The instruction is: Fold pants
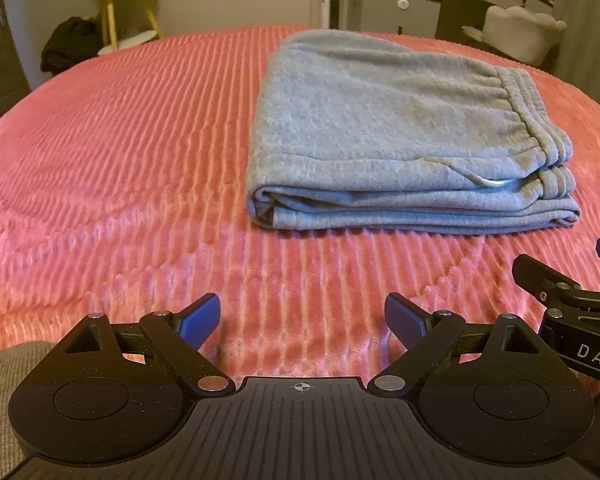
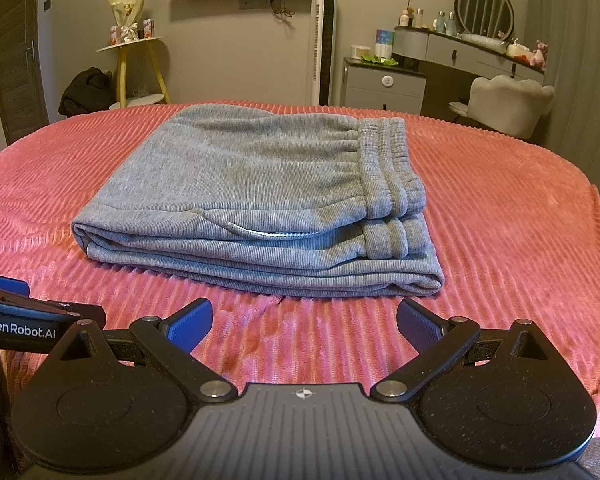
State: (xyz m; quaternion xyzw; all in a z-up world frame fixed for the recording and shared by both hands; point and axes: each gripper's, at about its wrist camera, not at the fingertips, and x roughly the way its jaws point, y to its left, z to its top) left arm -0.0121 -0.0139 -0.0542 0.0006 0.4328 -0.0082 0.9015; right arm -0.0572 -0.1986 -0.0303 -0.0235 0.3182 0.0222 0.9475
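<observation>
Grey sweatpants [image 1: 400, 132] lie folded in a thick rectangular stack on the pink ribbed bedspread [image 1: 120, 140], with the elastic waistband on the right side of the stack. In the right wrist view the same pants [image 2: 260, 196] sit straight ahead, waistband [image 2: 388, 168] on top at the right. My left gripper [image 1: 302, 320] is open and holds nothing, a short way in front of the stack and to its left. My right gripper [image 2: 304, 324] is also open and holds nothing, just short of the stack's near edge. Each gripper shows at the edge of the other's view.
The bedspread [image 2: 500, 220] covers the whole bed. Beyond it stand a yellow-legged side table [image 2: 140, 64], a dark bag [image 2: 86, 92] on the floor, a white tower fan [image 2: 324, 40], a grey dresser [image 2: 384, 84], a vanity with a round mirror [image 2: 484, 8] and a white chair [image 2: 508, 100].
</observation>
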